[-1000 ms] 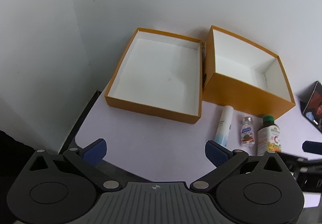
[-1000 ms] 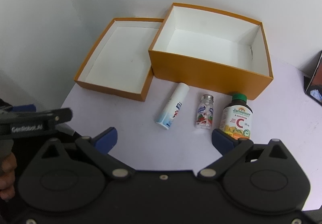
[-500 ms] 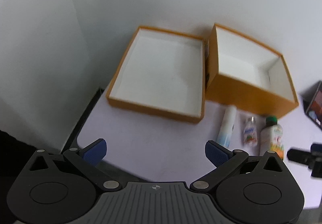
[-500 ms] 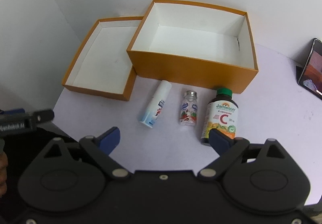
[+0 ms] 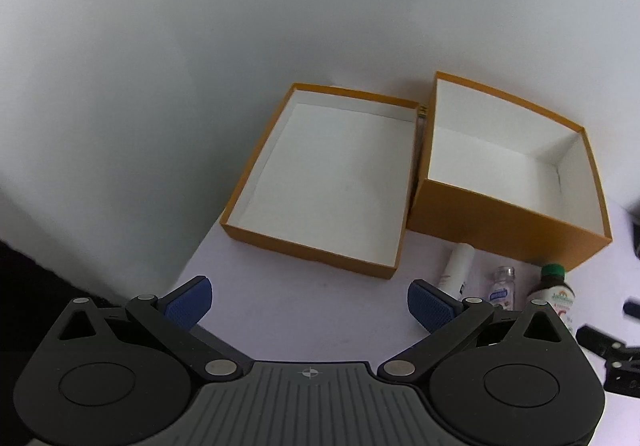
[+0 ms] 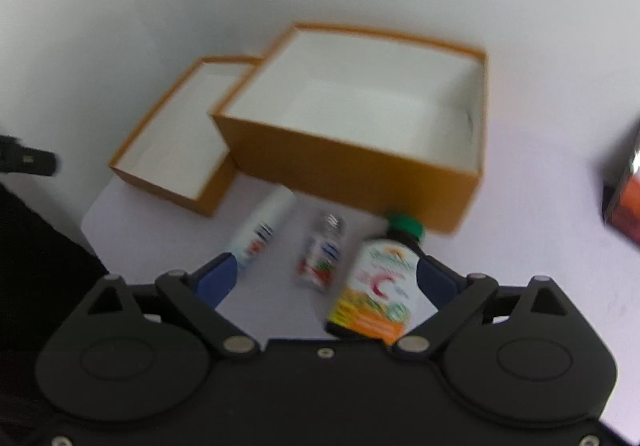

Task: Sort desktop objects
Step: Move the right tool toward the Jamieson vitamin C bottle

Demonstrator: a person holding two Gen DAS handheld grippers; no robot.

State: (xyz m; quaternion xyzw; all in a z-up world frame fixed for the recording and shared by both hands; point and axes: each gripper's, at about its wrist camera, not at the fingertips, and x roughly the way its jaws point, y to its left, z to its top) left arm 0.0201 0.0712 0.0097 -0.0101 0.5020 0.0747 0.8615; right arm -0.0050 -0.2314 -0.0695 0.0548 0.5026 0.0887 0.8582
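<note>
Three items lie on the white table in front of a deep orange box: a white tube, a small clear bottle and a brown green-capped vitamin C bottle. My right gripper is open, low over the table, with the vitamin bottle and the small bottle between its fingers. My left gripper is open and empty, above the table's near left edge, short of a shallow orange lid. The box and the three items also show in the left wrist view, the vitamin bottle at the right.
A phone stands propped at the far right. White walls close off the back and left. The table's left edge drops off beside the lid. Both containers hold nothing.
My right gripper has moved forward and right, down toward the three items, so the vitamin bottle now lies between its fingers. My left gripper has pulled back and tilted up a little.
</note>
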